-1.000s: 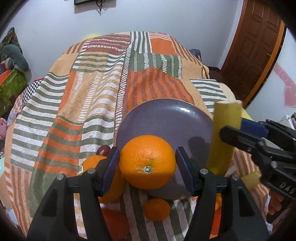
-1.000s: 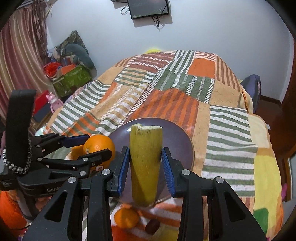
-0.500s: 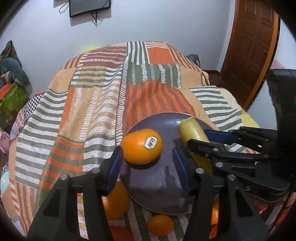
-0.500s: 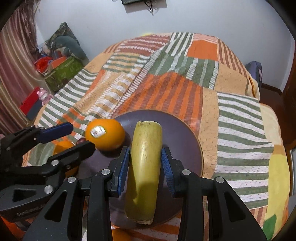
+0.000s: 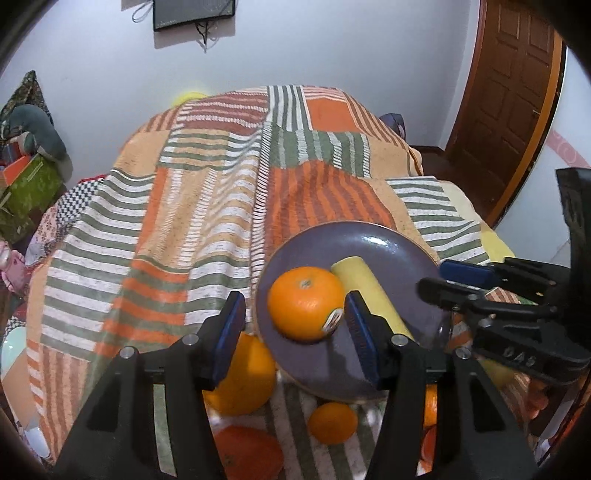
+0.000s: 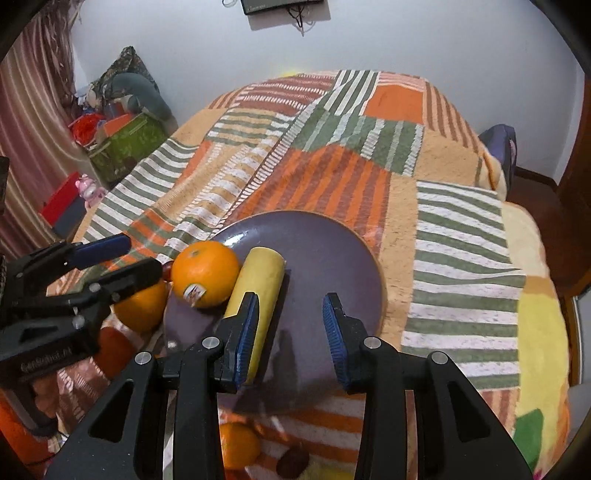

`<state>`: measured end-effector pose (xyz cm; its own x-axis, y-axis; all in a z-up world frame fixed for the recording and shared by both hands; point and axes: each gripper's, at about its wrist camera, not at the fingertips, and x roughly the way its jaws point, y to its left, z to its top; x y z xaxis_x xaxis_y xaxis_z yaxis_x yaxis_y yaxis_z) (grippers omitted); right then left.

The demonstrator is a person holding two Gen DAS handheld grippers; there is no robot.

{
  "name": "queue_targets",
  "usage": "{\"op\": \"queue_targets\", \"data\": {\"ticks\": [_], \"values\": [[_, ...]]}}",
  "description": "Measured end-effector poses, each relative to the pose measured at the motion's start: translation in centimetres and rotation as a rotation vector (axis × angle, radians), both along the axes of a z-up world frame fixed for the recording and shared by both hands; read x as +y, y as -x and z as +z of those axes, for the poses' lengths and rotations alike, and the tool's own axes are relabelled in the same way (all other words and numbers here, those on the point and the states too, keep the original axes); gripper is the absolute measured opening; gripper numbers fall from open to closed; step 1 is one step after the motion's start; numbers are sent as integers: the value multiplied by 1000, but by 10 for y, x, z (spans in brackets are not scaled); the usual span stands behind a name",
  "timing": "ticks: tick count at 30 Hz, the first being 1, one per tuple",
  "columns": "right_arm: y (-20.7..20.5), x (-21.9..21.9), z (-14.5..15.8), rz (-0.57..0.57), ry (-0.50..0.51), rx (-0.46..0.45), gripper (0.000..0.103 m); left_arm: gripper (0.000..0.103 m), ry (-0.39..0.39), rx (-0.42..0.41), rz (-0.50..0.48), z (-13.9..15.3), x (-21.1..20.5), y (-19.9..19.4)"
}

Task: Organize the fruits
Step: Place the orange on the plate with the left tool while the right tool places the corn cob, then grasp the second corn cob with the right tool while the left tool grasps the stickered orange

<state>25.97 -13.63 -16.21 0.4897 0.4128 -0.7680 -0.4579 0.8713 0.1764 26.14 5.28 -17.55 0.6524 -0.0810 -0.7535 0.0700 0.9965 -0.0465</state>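
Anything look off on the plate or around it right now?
Nothing spilled or damaged. The orange and banana piece lie touching on the purple plate. The banana piece has a cut flat end. Several oranges sit off the plate.

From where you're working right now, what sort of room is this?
Most likely a bedroom: the plate sits on a bed under a striped patchwork blanket, with a wall-mounted screen and a wooden door.

Left tool (image 5: 295, 325) has its jaws spread wide, gripping nothing; right tool (image 6: 290, 332), just beside it, is likewise spread and empty
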Motion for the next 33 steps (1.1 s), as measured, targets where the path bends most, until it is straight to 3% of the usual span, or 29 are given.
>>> {"op": "queue_targets", "data": {"ticks": [7, 11, 19, 26, 31, 33], "values": [[23, -17, 22, -9, -5, -46, 33, 59, -10, -22, 45, 16, 22, 25], [37, -26, 27, -2, 8, -66, 41, 62, -32, -13, 77, 15, 35, 35], [58, -51, 15, -21, 60, -38, 45, 63, -37, 99, 100, -16, 49, 47], [77, -62, -8, -27, 79, 33, 52, 76, -23, 154, 102, -37, 47, 49], [87, -58, -26, 9, 125, 74, 63, 80, -20, 179, 93, -47, 43, 43], [89, -56, -28, 17, 149, 56, 74, 83, -25, 184, 94, -50, 41, 39]]}}
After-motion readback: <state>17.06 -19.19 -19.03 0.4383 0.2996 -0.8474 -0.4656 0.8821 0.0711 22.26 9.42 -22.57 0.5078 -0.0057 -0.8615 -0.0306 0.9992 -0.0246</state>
